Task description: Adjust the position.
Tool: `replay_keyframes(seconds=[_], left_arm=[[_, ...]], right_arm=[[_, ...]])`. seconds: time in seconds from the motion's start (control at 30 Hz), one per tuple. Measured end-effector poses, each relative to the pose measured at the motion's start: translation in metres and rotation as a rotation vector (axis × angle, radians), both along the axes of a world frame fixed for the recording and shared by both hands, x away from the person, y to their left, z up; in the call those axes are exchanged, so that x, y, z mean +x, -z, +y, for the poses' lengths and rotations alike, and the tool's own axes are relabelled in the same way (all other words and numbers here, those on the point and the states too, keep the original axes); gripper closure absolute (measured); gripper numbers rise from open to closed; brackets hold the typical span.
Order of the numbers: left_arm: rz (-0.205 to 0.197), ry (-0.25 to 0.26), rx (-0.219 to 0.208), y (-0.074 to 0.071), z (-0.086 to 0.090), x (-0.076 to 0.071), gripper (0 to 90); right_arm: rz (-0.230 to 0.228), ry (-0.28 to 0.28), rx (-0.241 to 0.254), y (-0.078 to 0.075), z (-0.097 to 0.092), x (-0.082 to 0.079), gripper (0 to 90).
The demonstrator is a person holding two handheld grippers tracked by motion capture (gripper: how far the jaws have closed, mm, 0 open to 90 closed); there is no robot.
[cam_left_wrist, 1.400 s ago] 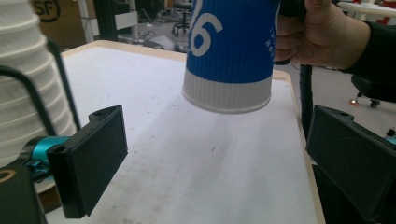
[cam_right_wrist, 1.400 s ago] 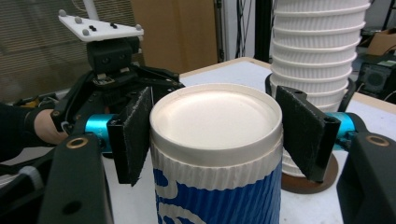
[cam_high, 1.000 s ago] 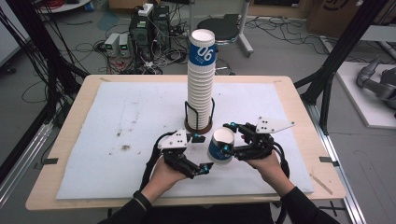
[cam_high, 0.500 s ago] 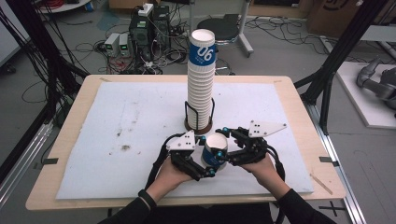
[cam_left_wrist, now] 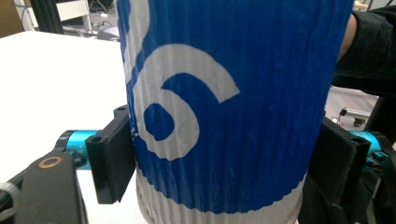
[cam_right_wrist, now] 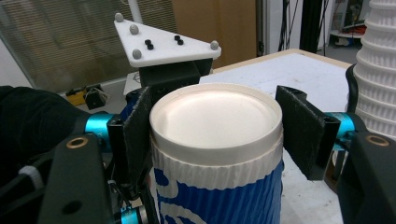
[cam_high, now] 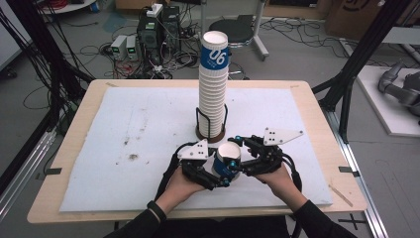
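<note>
White matting [cam_high: 124,124] covers the wooden table, with a tall cup stack [cam_high: 213,84] standing at its middle. Seen from above, a single blue cup [cam_high: 227,159] sits just in front of the stack, between the left gripper [cam_high: 216,177] and right gripper [cam_high: 241,166]. The left gripper view has its jaws, just closing, pressed on the cup's [cam_left_wrist: 224,116] blue sides. The right gripper view has its jaws clamped around the cup's [cam_right_wrist: 217,140] white rim, stack beside it.
</note>
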State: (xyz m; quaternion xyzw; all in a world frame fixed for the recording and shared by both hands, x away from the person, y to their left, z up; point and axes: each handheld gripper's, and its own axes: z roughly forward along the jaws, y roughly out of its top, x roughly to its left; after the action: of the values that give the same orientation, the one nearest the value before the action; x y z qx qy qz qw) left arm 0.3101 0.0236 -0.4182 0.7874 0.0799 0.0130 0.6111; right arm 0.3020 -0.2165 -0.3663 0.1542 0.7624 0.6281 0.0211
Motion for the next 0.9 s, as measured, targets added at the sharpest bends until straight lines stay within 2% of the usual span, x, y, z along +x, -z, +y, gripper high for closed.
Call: replay_keyframes(seconds=[0.13,0.23,0.3,0.33,0.37,0.43,0.47,0.5,0.53,0.57,0.6,0.63,0.67,0.7,0.8,0.83,0.87,0.9], left_arm=[[0.005,0.011,0.026,-0.003,0.001,0.001,20.9],[0.009,0.019,0.055,-0.007,0.002,0.002,21.3],[0.006,0.015,0.090,-0.009,0.002,0.002,21.6],[-0.002,0.014,0.120,-0.012,0.003,0.003,21.7],[-0.002,0.014,0.120,-0.012,0.003,0.003,21.9],[0.001,0.018,0.160,-0.014,0.003,0.004,22.0],[-0.004,0.011,0.207,-0.017,0.003,0.004,22.3],[-0.006,0.011,0.227,-0.019,0.004,0.005,22.3],[-0.006,0.011,0.227,-0.019,0.004,0.005,22.4],[-0.001,0.012,0.243,-0.020,0.004,0.005,22.4],[0.001,0.011,0.266,-0.021,0.004,0.006,22.4],[0.000,0.011,0.285,-0.022,0.004,0.006,22.4],[-0.005,0.010,0.312,-0.024,0.004,0.006,22.7],[-0.005,0.012,0.331,-0.025,0.003,0.005,22.8],[-0.025,0.018,0.393,-0.028,0.000,0.003,22.9],[-0.045,0.020,0.411,-0.029,-0.002,0.001,22.9],[-0.045,0.020,0.411,-0.029,-0.002,0.001,23.0],[-0.060,0.028,0.432,-0.028,-0.004,-0.001,23.2]], right_arm=[[0.004,-0.003,0.000,0.000,0.000,0.001,30.9],[0.005,-0.004,0.000,-0.001,-0.001,0.002,26.7],[0.011,0.000,-0.011,-0.006,-0.006,0.004,23.5],[0.010,0.000,-0.019,-0.008,-0.007,0.005,21.7],[0.022,0.001,-0.026,-0.010,-0.009,0.006,21.7],[0.034,-0.012,-0.033,-0.013,-0.011,0.007,21.5],[0.041,-0.014,-0.059,-0.018,-0.014,0.008,20.9],[0.036,-0.015,-0.078,-0.020,-0.015,0.009,20.8],[0.036,-0.015,-0.078,-0.020,-0.015,0.009,20.8],[0.027,-0.029,-0.140,-0.024,-0.016,0.009,20.3],[0.023,-0.042,-0.174,-0.025,-0.015,0.009,20.2],[0.023,-0.042,-0.174,-0.025,-0.015,0.009,20.2],[0.026,-0.055,-0.240,-0.027,-0.013,0.009,20.2],[0.026,-0.059,-0.263,-0.027,-0.012,0.008,20.2],[0.034,-0.072,-0.293,-0.026,-0.009,0.008,20.3],[0.052,-0.082,-0.327,-0.023,-0.004,0.009,20.2],[0.055,-0.083,-0.345,-0.021,-0.002,0.008,20.2],[0.055,-0.087,-0.358,-0.018,0.000,0.008,20.3]])
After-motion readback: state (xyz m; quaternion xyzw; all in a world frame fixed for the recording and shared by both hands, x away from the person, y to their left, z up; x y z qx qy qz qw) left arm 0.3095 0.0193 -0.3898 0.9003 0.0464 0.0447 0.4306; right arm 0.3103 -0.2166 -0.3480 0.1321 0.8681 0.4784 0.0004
